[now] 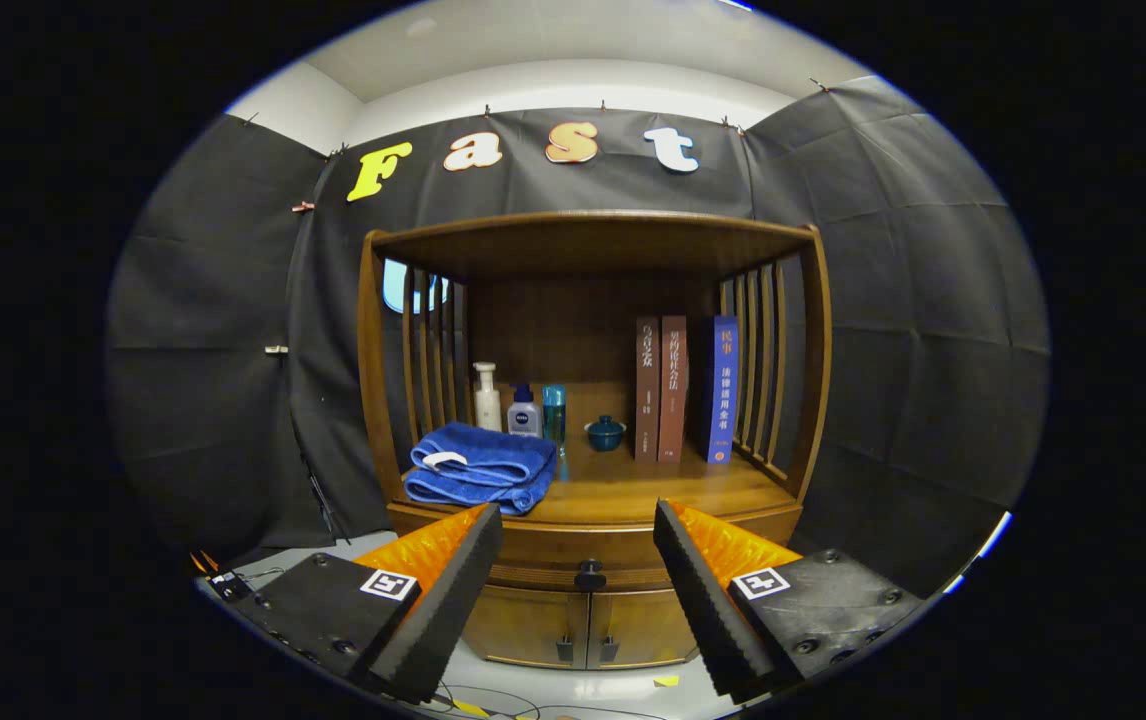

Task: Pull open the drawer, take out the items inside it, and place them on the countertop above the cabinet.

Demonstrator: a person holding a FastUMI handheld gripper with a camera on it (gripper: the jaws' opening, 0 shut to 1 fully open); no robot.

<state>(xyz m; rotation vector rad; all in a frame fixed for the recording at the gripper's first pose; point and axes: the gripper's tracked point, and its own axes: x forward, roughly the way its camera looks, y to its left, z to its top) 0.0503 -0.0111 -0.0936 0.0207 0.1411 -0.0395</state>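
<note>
Drawer knob (590,575): small dark pull on the closed drawer (573,552) just under the countertop (633,490), lying straight ahead and centred between the gripper (578,540) fingers, which stand spread wide, holding nothing.

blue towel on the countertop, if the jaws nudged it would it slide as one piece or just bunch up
The blue towel is folded in soft, loose layers, so it would probably bunch and sag rather than slide stiffly. It looks light and unbreakable, and should not roll. The gripper is open, short of the cabinet.
</note>
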